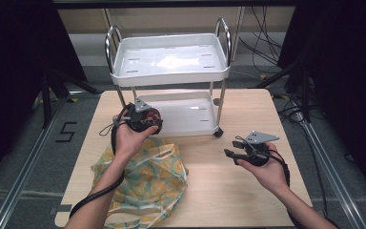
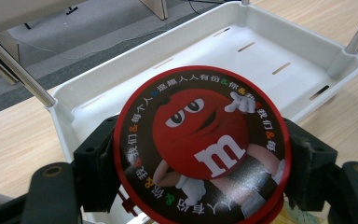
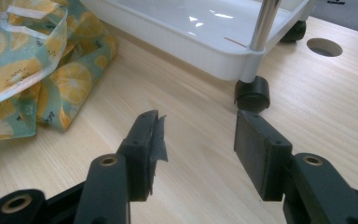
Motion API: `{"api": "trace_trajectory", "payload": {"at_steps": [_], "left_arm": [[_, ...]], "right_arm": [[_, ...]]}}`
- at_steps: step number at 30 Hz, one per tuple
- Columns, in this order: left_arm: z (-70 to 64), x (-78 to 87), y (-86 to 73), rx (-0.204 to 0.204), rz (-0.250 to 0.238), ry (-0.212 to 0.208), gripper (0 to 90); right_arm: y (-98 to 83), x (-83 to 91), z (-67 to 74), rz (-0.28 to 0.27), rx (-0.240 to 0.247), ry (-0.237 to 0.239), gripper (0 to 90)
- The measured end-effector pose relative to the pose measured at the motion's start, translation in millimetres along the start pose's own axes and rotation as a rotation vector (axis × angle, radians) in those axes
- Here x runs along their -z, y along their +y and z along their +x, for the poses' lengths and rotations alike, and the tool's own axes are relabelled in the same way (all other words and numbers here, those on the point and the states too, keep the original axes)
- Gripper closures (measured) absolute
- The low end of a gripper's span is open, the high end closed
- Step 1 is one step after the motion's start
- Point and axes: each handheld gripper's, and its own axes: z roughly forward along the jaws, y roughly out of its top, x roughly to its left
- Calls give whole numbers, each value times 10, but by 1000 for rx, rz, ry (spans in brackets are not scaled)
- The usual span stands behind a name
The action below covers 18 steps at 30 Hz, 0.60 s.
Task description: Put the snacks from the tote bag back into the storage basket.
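Note:
My left gripper [image 1: 145, 119] is shut on a round red candy tin [image 2: 200, 149] with a cartoon candy figure on its lid. Its jaws press on the tin's left and right sides. It holds the tin over the near left corner of the white cart's lower tray [image 2: 256, 51], seen in the high view as the lower tray [image 1: 190, 112]. My right gripper [image 1: 232, 153] hovers open above the table's right side, nothing between its black pads [image 3: 261, 154]. A lemon-print bag [image 1: 145, 179] lies crumpled on the table below the left hand; the same lemon-print bag [image 3: 28, 65] appears at the left of the right gripper view.
A small white two-tier cart [image 1: 171, 59] with chrome posts stands at the table's far middle; its top tray holds nothing. A black caster [image 3: 252, 93] sits just ahead of the right gripper. A round hole [image 3: 324, 46] is cut in the wooden tabletop [image 1: 228, 191].

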Motion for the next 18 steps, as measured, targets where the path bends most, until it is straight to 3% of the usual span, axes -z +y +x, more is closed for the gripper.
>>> {"api": "trace_trajectory", "payload": {"at_steps": [4, 5, 10, 13, 18], "left_arm": [[8, -20, -4, 5, 3, 1, 255], [2, -31, -7, 23, 3, 2, 255], [24, -49, 4, 1, 5, 15, 255], [35, -72, 9, 10, 7, -3, 255], [30, -85, 10, 13, 5, 12, 255]], "right_arm": [[-1, -2, 0, 0, 0, 0, 512], [-2, -4, 1, 0, 1, -1, 512], [-6, -16, 3, -8, 3, -1, 512], [-6, -14, 4, -2, -1, 2, 512], [-3, -8, -3, 5, 9, 5, 512]]}}
